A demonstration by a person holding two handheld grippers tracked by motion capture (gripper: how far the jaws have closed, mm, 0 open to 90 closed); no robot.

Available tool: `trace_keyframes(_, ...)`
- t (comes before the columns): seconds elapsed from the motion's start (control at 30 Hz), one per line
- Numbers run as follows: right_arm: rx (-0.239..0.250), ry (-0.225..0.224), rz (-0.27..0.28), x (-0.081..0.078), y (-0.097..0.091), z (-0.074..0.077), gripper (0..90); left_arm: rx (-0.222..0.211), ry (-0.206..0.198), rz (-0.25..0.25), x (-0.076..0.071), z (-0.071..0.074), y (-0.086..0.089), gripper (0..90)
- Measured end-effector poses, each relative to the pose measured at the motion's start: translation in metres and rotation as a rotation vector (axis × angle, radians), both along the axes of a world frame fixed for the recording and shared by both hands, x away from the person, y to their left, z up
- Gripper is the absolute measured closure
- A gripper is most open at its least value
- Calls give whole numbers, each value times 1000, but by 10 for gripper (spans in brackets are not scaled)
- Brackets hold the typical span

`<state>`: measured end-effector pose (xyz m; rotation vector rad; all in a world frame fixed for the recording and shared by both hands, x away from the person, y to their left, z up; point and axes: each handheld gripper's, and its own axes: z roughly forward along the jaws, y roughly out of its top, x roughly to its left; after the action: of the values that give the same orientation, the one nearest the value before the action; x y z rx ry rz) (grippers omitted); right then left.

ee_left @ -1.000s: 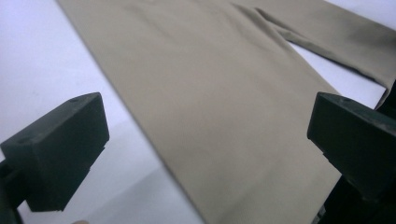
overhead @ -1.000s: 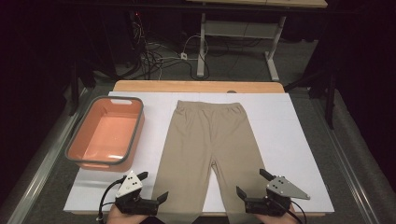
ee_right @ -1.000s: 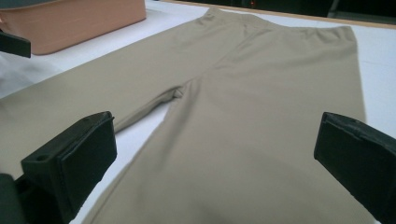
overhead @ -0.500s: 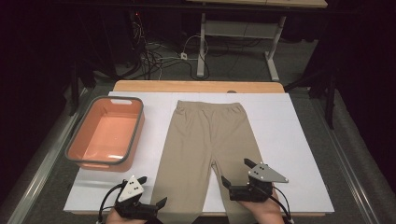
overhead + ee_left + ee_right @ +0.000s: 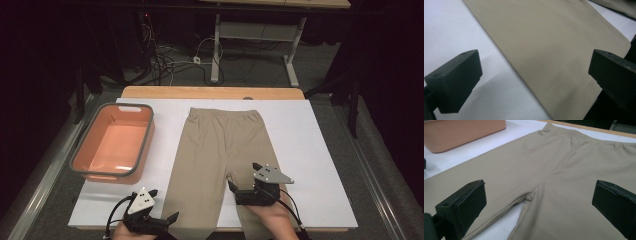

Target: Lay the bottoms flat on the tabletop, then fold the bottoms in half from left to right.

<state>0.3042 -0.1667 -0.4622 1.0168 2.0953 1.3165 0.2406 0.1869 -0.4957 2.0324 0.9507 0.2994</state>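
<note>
The counter [image 5: 320,150] carries the tan trousers [image 5: 220,145] spread flat beside the orange tub [image 5: 112,147]. My right claw [image 5: 235,189] has slid inward onto the right leg near the crotch, wide open, likely readying a fold. My left claw [image 5: 167,219] hovers low, wide, at the left hem

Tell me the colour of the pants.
Plain beige pants, no pattern; clearest in the high view.
</note>
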Motion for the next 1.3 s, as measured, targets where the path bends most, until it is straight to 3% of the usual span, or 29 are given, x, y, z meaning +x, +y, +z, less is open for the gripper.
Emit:
trace_keyframes(0.63, 16, 15, 41, 26, 33, 0, 0, 0, 5, 13, -2, -2, 0, 0)
trace_keyframes(1.13, 9, 24, 57, 43, 42, 2, 0, 18, 8, 28, -8, -6, 1, 2)
trace_keyframes(1.3, 18, 10, 66, 46, 45, 6, 0, 29, -8, 23, -14, -5, 3, 125)
